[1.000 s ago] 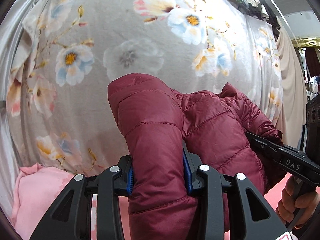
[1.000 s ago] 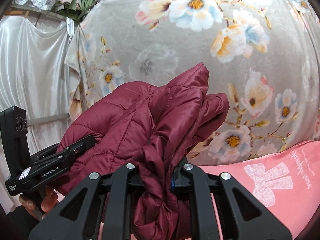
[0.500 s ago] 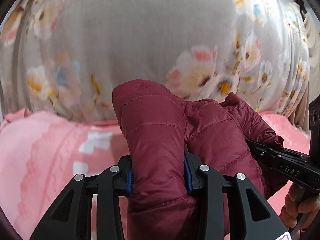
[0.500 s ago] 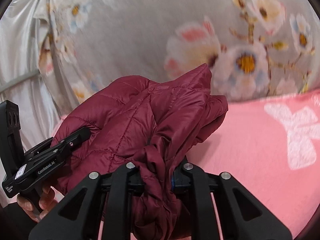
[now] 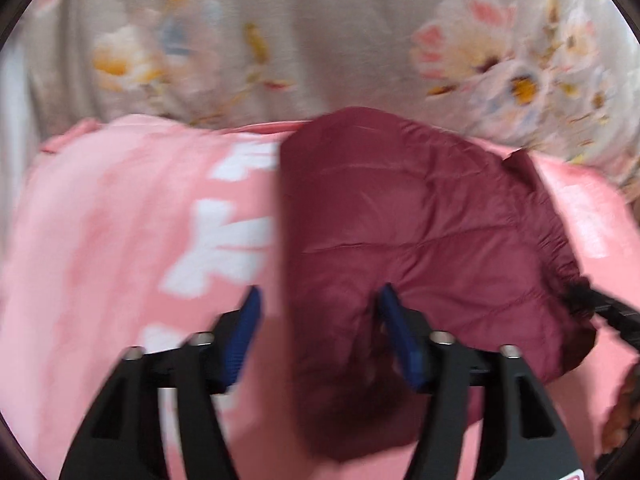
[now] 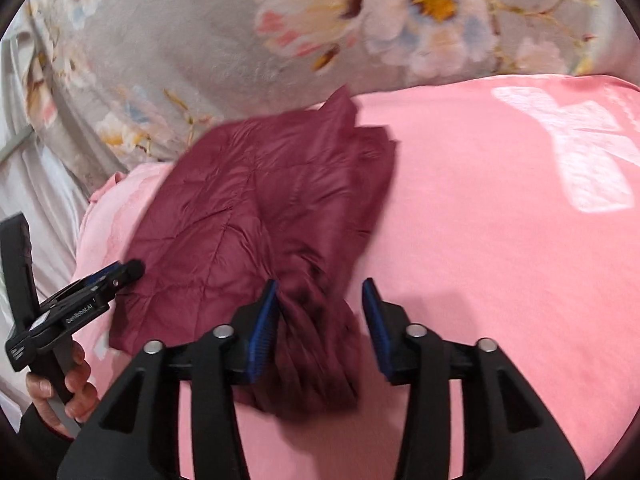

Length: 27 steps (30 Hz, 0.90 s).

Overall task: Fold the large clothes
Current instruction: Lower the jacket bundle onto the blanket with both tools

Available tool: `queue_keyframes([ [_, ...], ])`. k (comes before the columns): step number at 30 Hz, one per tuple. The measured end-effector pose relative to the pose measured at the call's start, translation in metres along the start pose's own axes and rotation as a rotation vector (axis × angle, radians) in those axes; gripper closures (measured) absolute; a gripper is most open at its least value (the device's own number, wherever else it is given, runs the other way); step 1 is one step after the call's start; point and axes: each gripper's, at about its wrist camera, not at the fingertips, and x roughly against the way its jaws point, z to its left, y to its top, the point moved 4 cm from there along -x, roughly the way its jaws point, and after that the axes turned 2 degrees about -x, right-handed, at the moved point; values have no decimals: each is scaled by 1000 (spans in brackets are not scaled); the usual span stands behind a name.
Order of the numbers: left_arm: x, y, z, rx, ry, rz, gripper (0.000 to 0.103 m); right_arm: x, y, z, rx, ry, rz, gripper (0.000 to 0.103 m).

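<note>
A folded maroon quilted jacket (image 5: 400, 248) lies on the pink blanket (image 5: 120, 240). My left gripper (image 5: 318, 312) is open, its blue pads spread, with the jacket's near edge lying between them. In the right wrist view the jacket (image 6: 256, 216) lies at left of centre on the pink blanket (image 6: 500, 260). My right gripper (image 6: 320, 304) is open, with the jacket's bunched near end between the pads, against the left one. The left gripper also shows in the right wrist view (image 6: 120, 274), at the jacket's left edge.
A grey floral blanket (image 5: 320, 32) hangs behind the pink surface and shows in the right wrist view (image 6: 200, 40). White drapery (image 6: 28, 184) is at far left. The person's hand (image 6: 60, 392) holds the left gripper's handle.
Both grippers held the jacket raised before the floral cloth; they came down to the pink blanket and opened. The jacket now rests flat on the blanket.
</note>
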Motion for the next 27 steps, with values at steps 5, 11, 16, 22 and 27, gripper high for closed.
queue_keyframes([
  [5,27,8,-8,17,125,50,29,23,17,28,90,-97,-56,76],
  [11,2,11,-22,107,209,120,28,-19,19,68,219,-181,-19,84],
  [16,-33,-8,-19,165,185,180,24,-60,6,46,170,-234,21,86],
  [22,-46,-18,-19,178,185,156,17,-72,-11,36,165,-261,148,86],
  [27,-50,-22,-24,156,199,127,16,-73,-13,33,148,-250,151,86],
])
